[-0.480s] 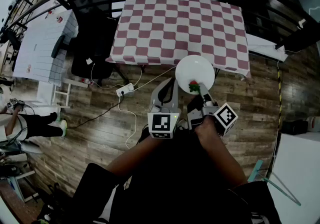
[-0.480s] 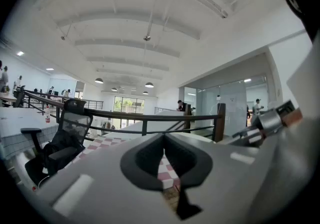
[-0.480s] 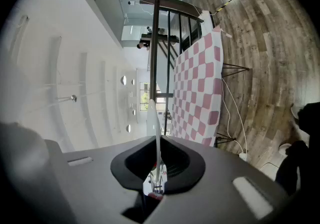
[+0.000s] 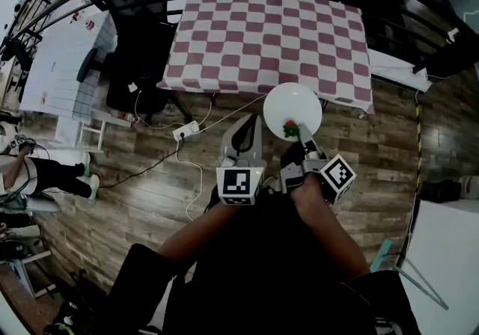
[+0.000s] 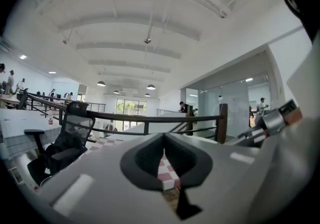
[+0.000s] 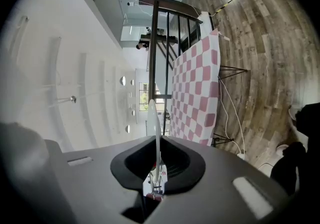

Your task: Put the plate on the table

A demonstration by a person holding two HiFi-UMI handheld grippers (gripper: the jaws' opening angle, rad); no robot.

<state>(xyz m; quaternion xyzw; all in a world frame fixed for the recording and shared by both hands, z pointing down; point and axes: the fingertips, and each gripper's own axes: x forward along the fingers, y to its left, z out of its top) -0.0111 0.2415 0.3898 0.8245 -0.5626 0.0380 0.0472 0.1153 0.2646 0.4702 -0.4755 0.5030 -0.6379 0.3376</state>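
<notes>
Right gripper view: right gripper pinches the white plate by its rim (left gripper pressed together, empty). Probably stiff, light, breakable; a rim hold suits it.

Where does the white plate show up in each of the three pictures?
Head view: plate right of centre, by the checkered table's near edge, in the right tool.
Left gripper view: not in it.
Right gripper view: edge-on white sliver between the jaws, lower centre.
Shared landmark: the checkered table, seen in all three.
</notes>
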